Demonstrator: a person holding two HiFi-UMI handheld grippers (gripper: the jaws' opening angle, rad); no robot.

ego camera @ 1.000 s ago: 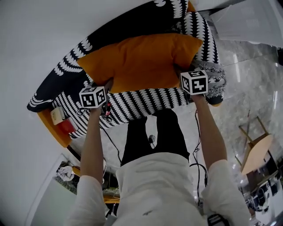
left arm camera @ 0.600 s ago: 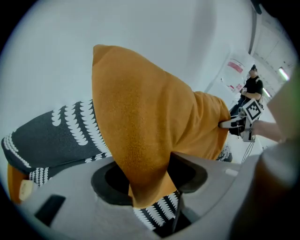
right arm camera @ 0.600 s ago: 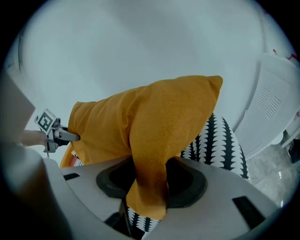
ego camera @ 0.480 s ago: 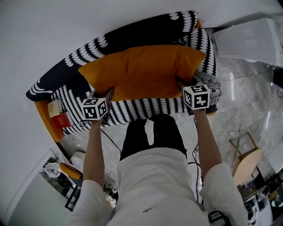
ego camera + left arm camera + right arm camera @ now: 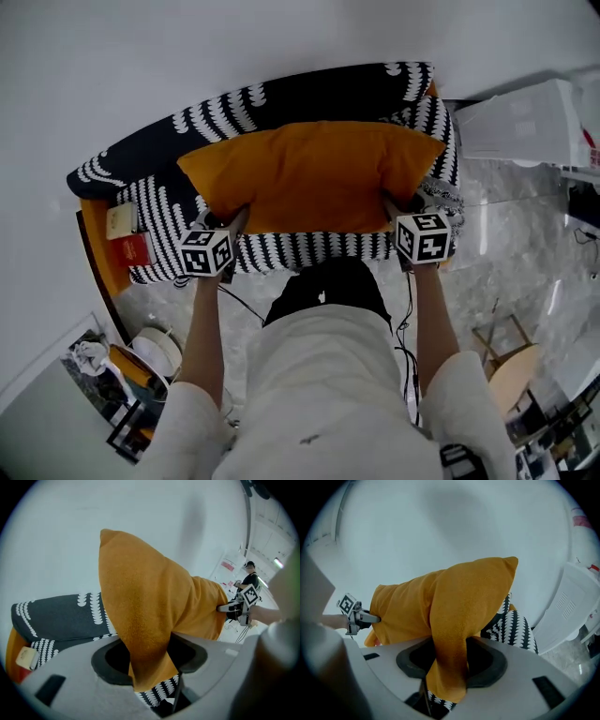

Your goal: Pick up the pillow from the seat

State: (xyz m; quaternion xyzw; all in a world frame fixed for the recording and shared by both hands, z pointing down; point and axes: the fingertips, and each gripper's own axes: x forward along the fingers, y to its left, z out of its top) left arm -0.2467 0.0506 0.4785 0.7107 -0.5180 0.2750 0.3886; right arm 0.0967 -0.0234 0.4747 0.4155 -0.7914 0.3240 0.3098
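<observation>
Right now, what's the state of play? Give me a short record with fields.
object: orange pillow
left gripper: shut on the pillow's near left corner
right gripper: shut on the pillow's near right corner
support: black-and-white patterned seat below the pillow
pillow clear of seat: cannot tell

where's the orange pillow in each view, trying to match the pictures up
Head view: the orange fabric pillow spans the upper centre, wider than it is tall.
Left gripper view: the pillow fills the centre, one corner pinched between the jaws, its body running off right.
Right gripper view: the pillow sits centre, pinched between the jaws, its body running off left.
Shared landmark: the black-and-white patterned seat.
</observation>
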